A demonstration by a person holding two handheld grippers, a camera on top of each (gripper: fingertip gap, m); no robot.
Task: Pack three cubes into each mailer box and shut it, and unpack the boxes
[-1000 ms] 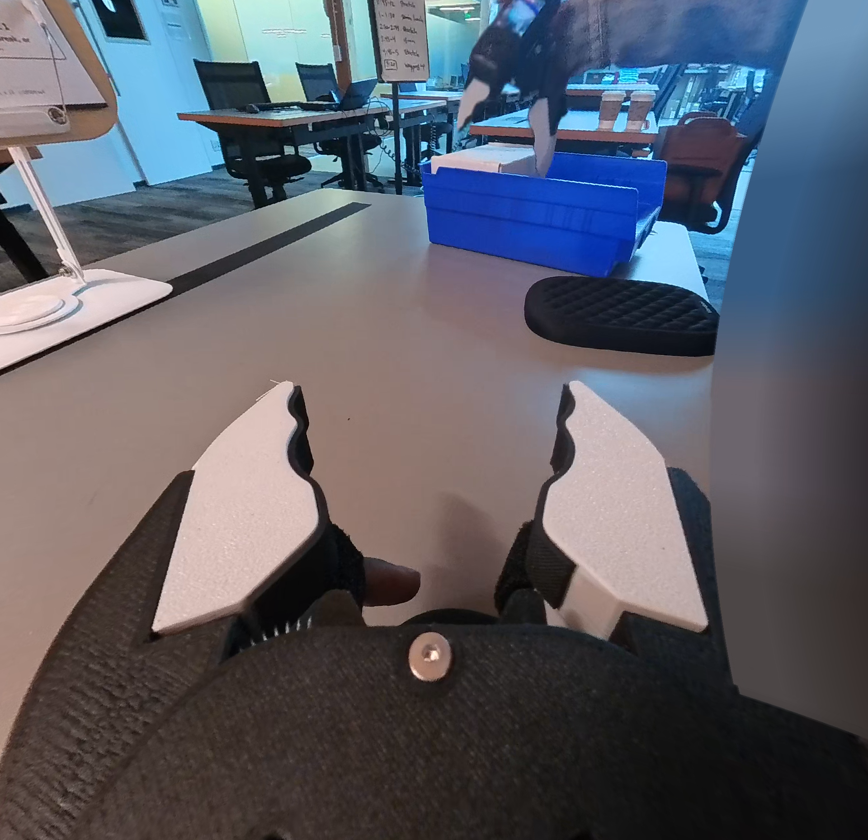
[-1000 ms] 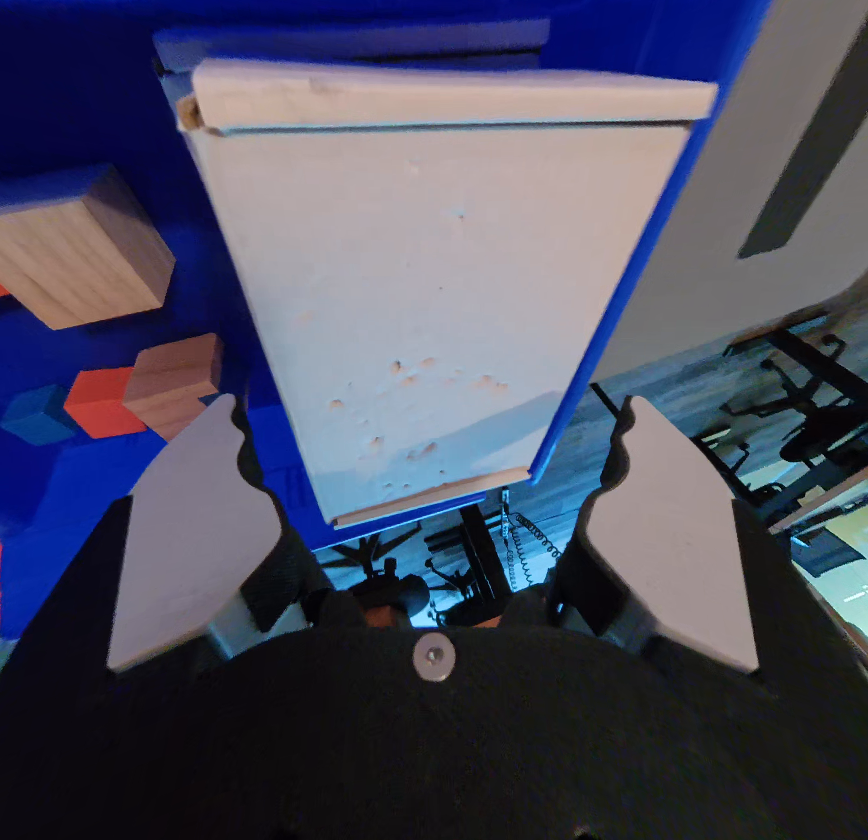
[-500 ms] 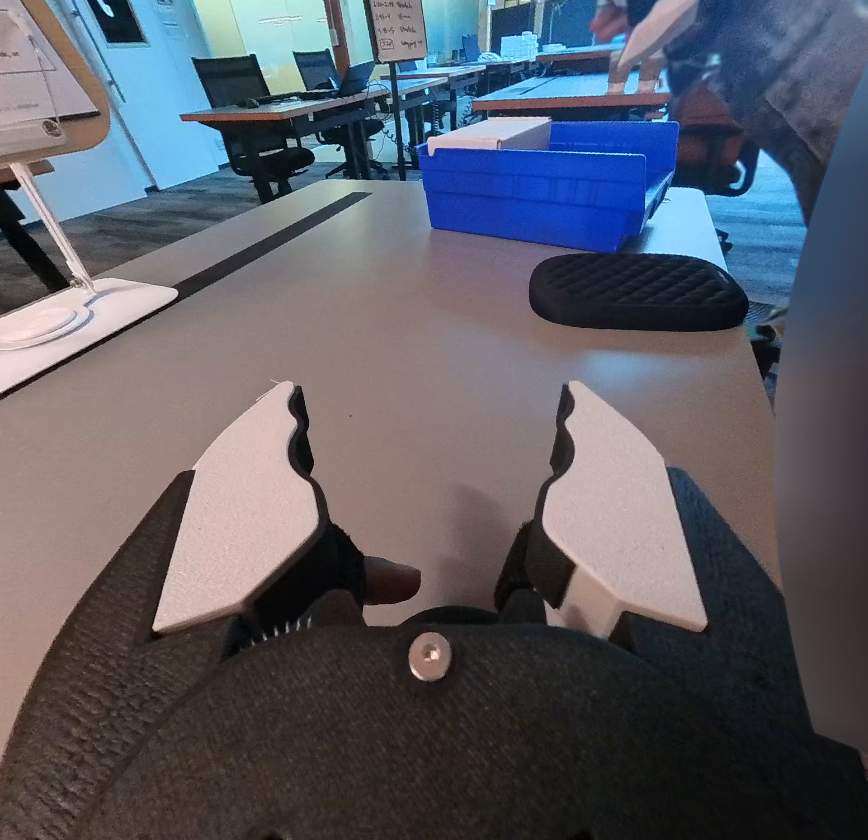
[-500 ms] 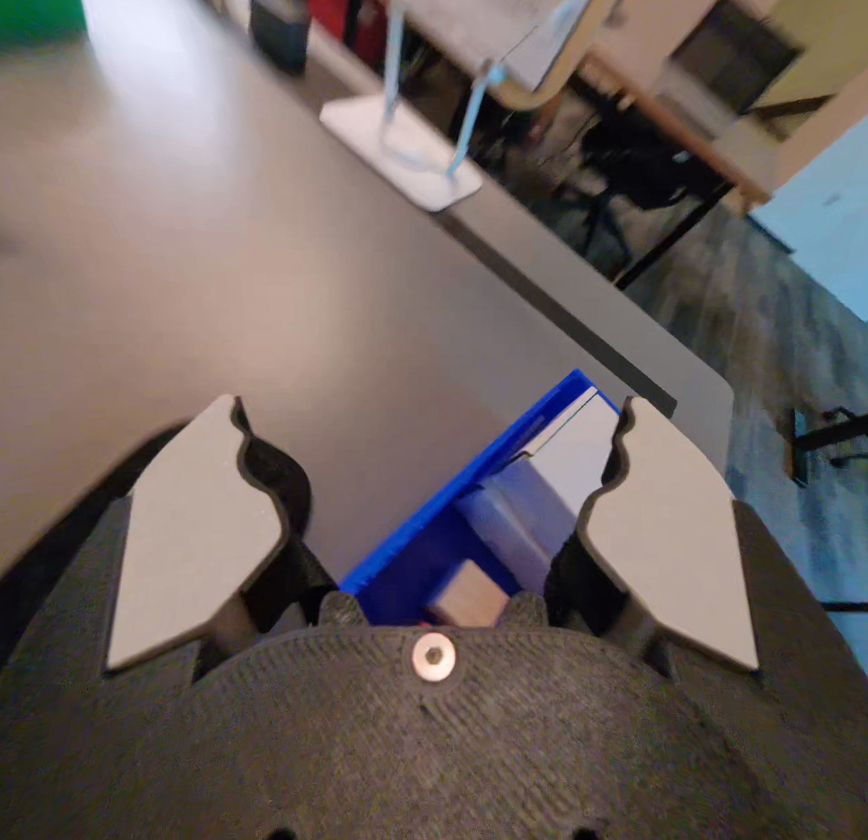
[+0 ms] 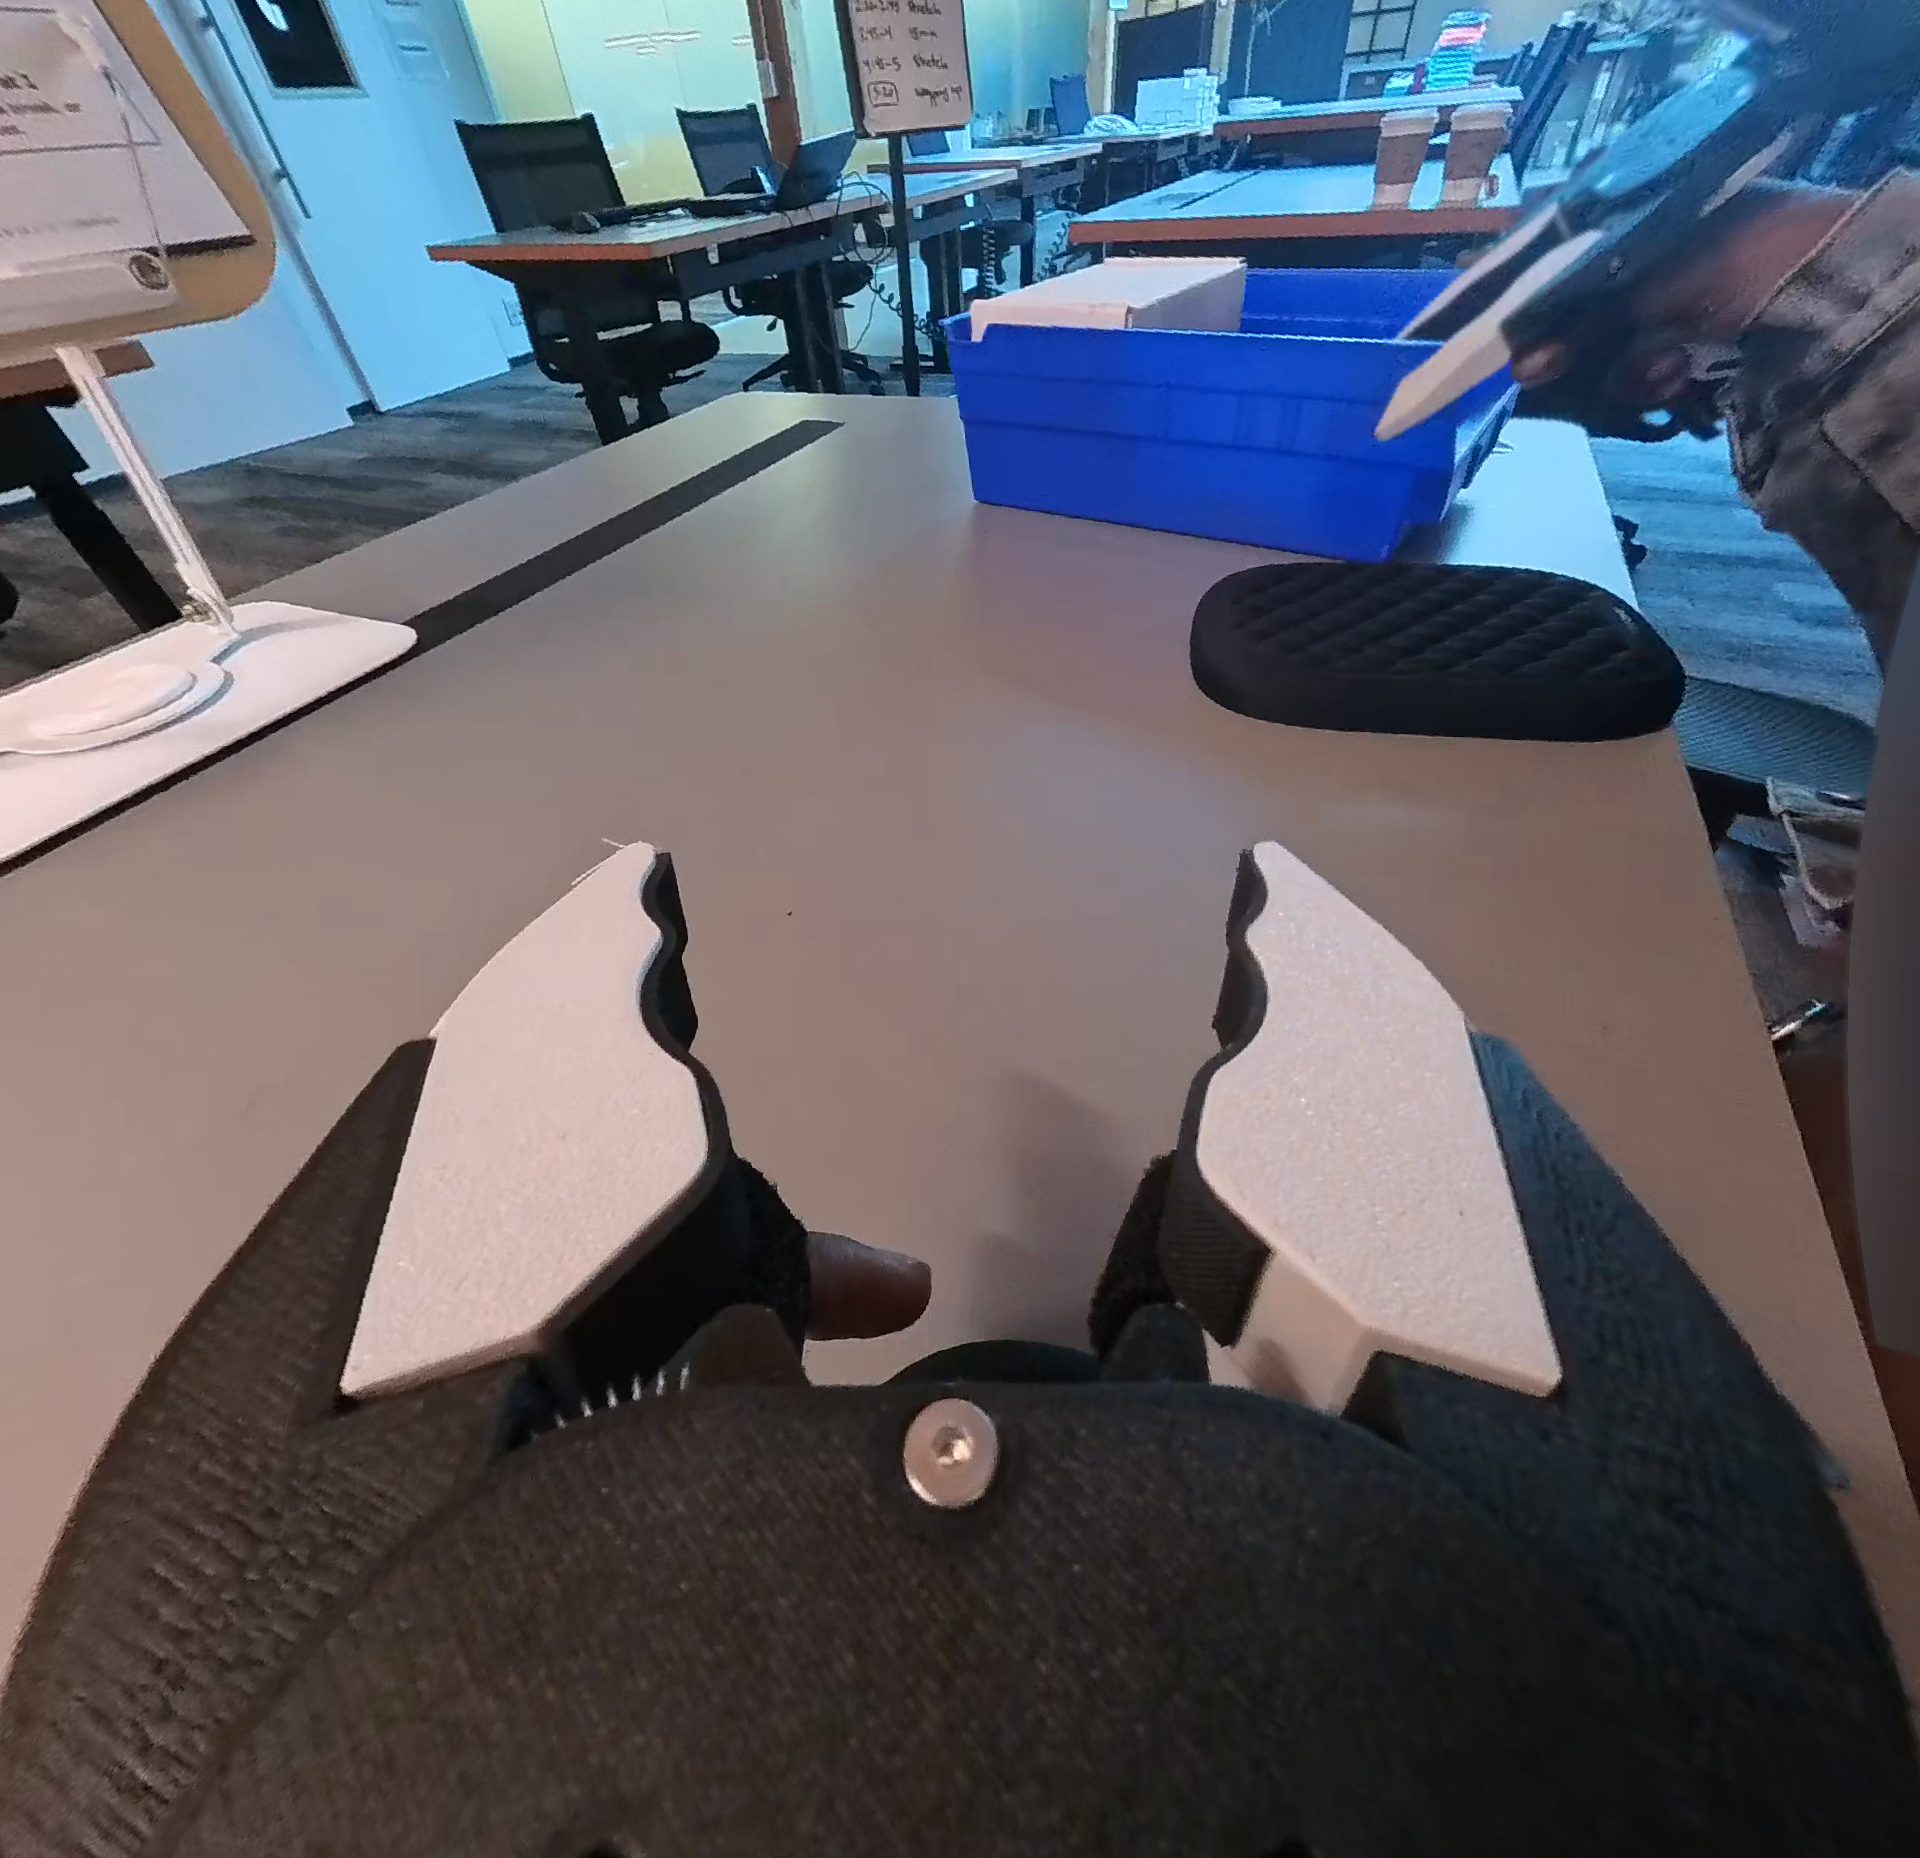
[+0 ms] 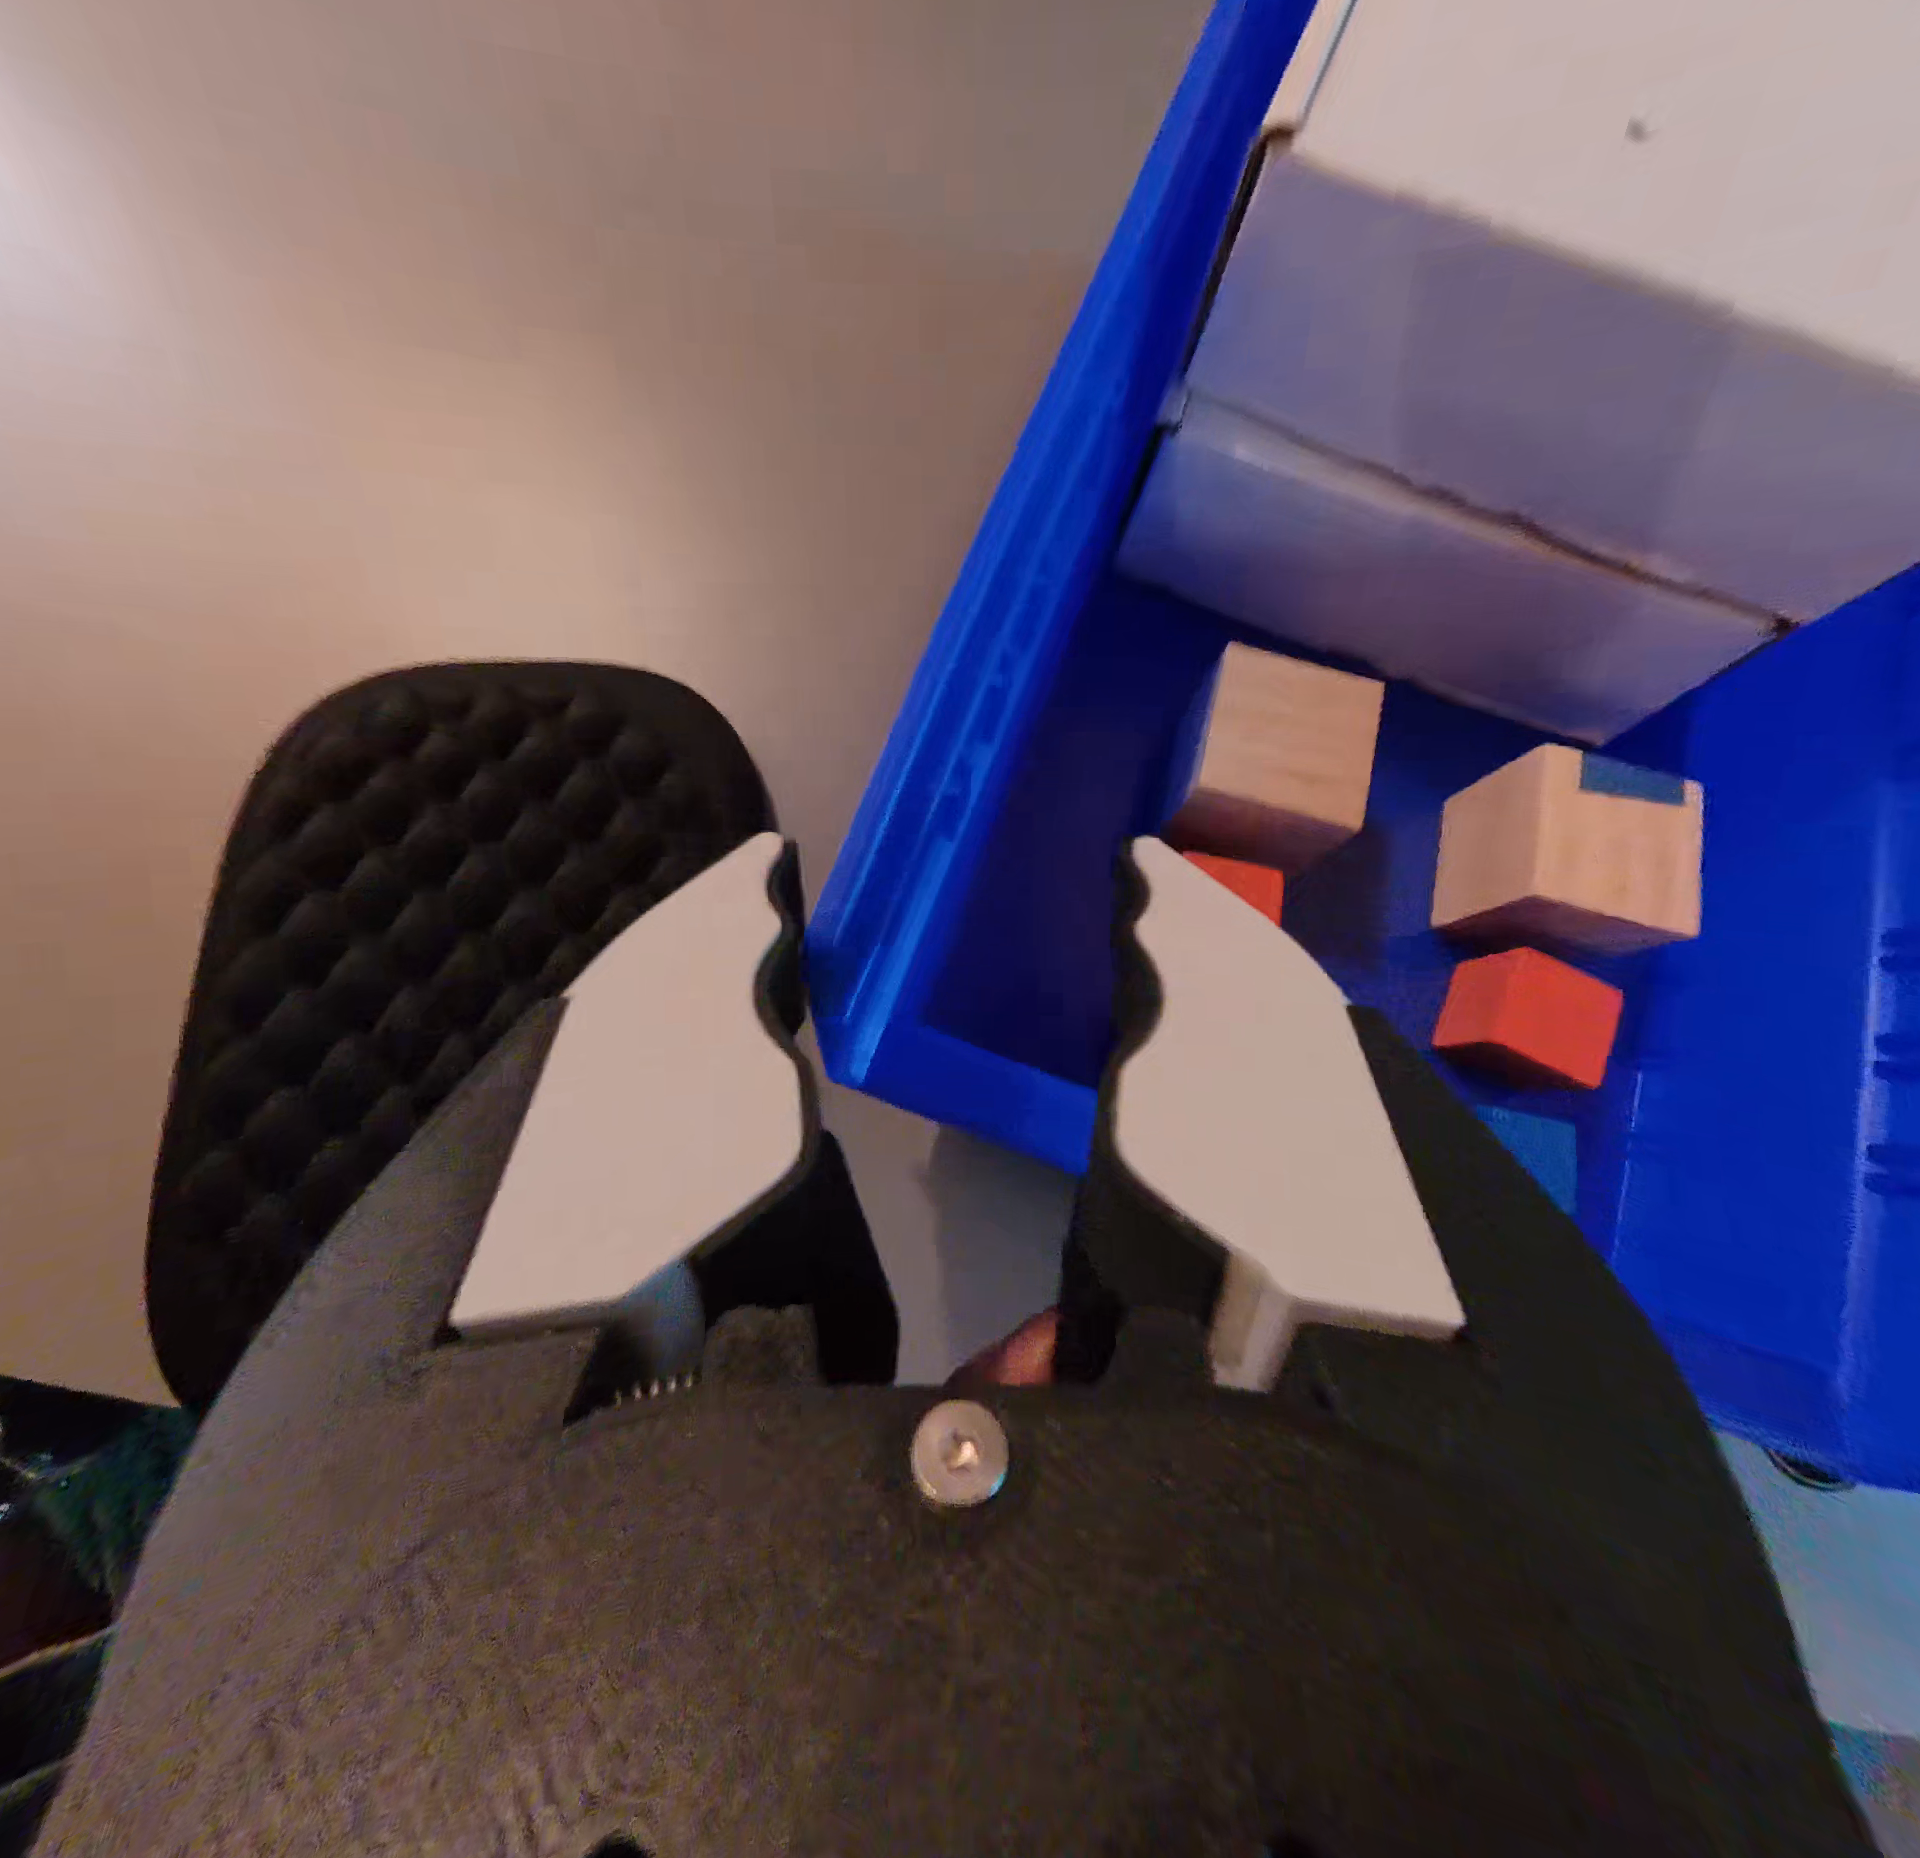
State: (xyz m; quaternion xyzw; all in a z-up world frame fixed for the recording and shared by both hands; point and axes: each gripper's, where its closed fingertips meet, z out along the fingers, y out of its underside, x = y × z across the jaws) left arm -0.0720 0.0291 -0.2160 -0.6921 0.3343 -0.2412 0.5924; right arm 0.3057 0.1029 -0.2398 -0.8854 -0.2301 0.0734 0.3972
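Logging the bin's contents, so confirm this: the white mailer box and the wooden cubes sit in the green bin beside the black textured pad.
Wrong on colour: the bin is blue, as the right wrist view shows. The white mailer box and wooden cubes do sit in it, beside the black textured pad.

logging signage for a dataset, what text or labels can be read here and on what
whiteboard at the back: handwritten lines, which i won't copy out
propped card, far left: print, likewise not copied
black wall sign: a white symbol only
blue bin wall: raised marks, too blurred to read
mailer box: no writing visible
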